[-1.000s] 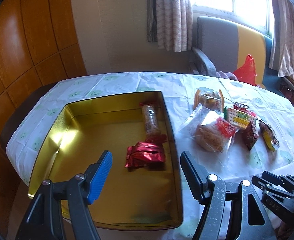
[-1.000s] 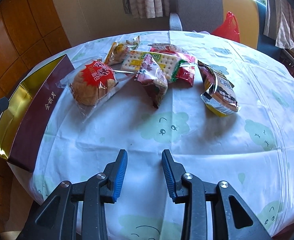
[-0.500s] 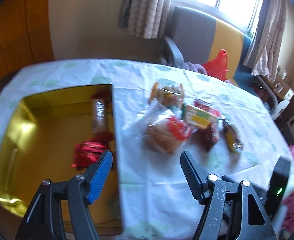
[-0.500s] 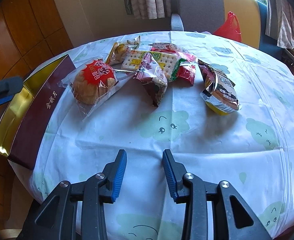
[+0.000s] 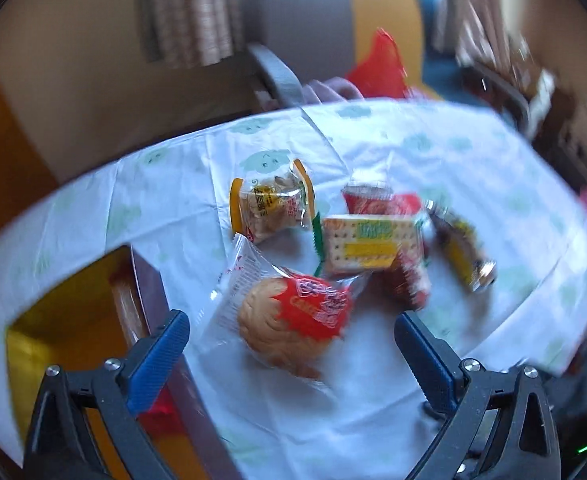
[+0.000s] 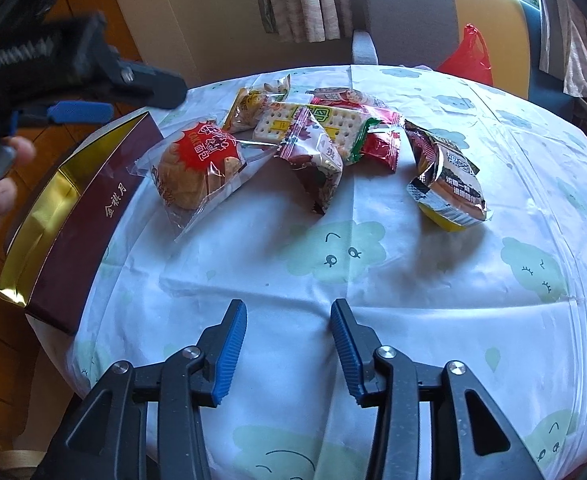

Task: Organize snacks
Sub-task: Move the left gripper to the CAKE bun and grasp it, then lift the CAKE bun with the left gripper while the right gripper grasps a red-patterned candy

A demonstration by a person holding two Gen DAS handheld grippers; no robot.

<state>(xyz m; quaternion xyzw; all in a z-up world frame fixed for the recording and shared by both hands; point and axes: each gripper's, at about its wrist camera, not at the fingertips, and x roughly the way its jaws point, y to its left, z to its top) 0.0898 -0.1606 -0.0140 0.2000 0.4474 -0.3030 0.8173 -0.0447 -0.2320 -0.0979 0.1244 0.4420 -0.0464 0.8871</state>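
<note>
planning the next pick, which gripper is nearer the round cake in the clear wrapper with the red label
Left gripper: its open fingers frame the round cake in the clear wrapper. Right gripper hangs well short.

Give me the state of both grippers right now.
Left gripper: open wide, jaws just opened further, holding nothing; cake packet ahead.
Right gripper: open, jaws just opening, nothing between them.

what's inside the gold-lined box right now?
Left wrist view, blurred: a long clear-wrapped snack lies against the wall of the gold-lined box, and a red packet shows behind the left gripper's finger. The box's maroon side hides its contents from the right wrist.
</note>
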